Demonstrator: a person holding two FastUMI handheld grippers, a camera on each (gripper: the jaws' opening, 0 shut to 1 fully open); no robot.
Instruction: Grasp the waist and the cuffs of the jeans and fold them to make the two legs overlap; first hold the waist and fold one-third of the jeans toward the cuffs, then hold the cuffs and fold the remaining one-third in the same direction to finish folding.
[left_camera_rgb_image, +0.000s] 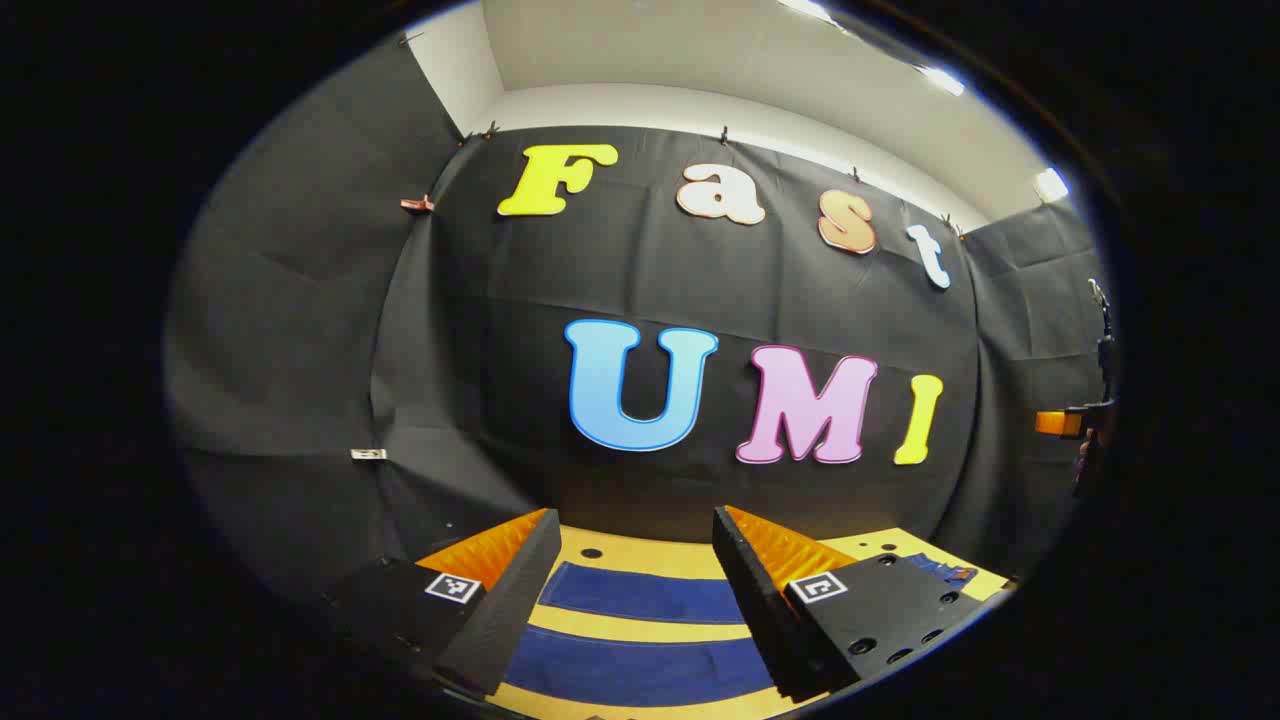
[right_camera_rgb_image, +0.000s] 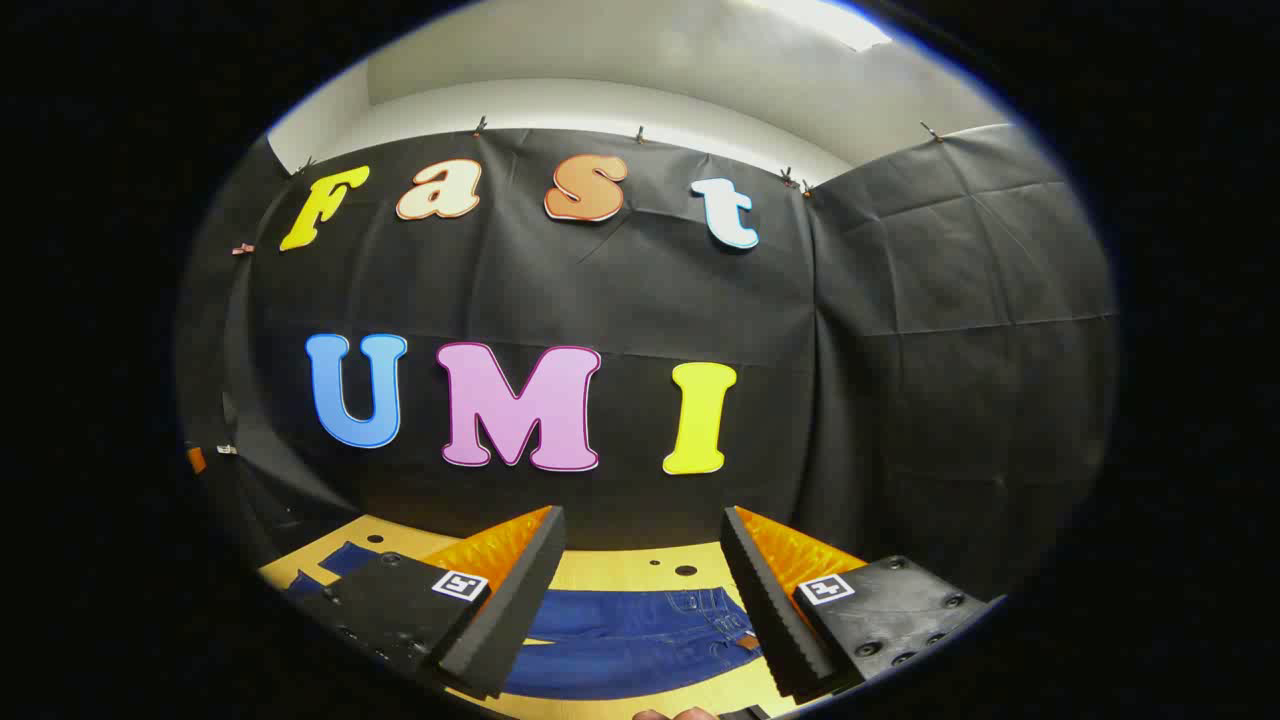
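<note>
Left gripper view: the left gripper (left_camera_rgb_image: 635, 580) hangs above the table (left_camera_rgb_image: 640, 545), fingers spread wide, nothing between them. Below and beyond lie the two legs of the jeans (left_camera_rgb_image: 640, 595), flat, side by side, a strip of table showing between them. Right gripper view: a fingertip (right_camera_rgb_image: 690, 714) shows at the bottom edge. The right gripper (right_camera_rgb_image: 640, 585) is also wide open and empty, above the jeans' waist (right_camera_rgb_image: 650, 625), which lies flat on the table.
</note>
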